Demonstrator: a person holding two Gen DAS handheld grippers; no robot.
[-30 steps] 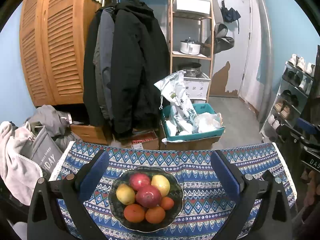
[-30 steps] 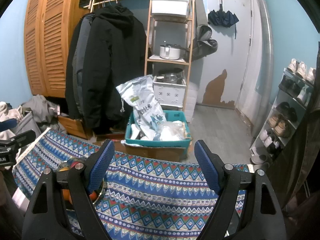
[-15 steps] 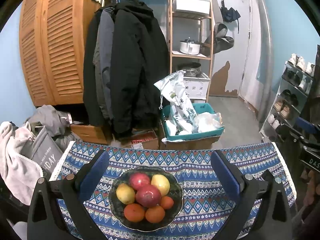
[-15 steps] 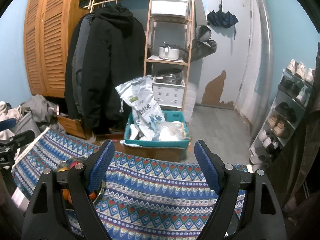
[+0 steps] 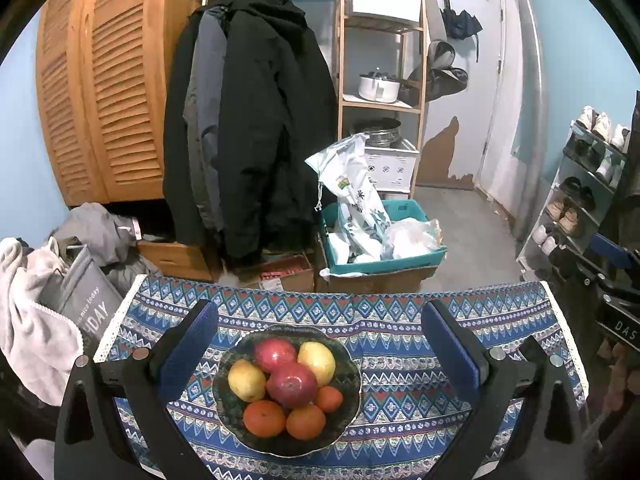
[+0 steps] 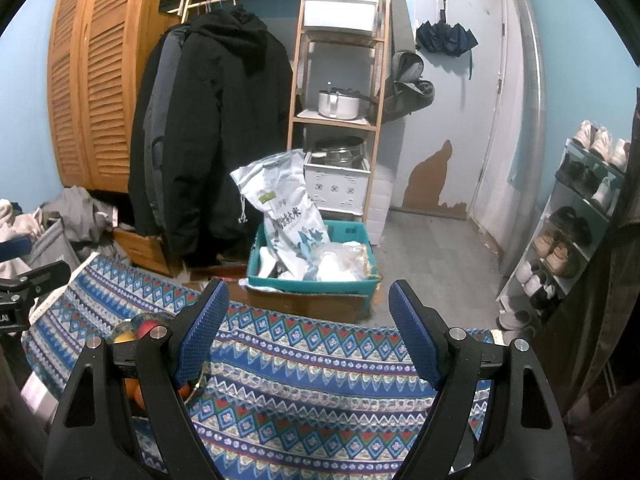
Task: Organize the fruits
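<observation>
The left gripper [image 5: 318, 344] hangs above the near part of the surface [image 5: 460, 312], its jaws spread wide and holding nothing; the bowl [image 5: 348, 400] sits directly between and below its fingers, on the patterned cloth [image 5: 400, 308]. The bowl holds all the fruit in view, packed touching: a yellow pear [image 5: 246, 380] at the left, two red apples [image 5: 291, 384] in the middle, a second yellow fruit [image 5: 317, 362] behind, and three oranges [image 5: 264, 418] along the near rim.

The right gripper [image 6: 308, 332] hovers further right over bare cloth [image 6: 320, 360], jaws likewise wide and empty; its view shows only a sliver of the fruit [image 6: 147, 326] past its left finger [image 6: 200, 330].

Step in hand, as a judgement: the scene fits either fruit gathered in the bowl as the sorted result, or a full bowl awaiting sorting by kind; the frames do not settle which. Any grasp here calls for a gentle closure on one round fruit from above, since the neighbours touch and may roll.
</observation>
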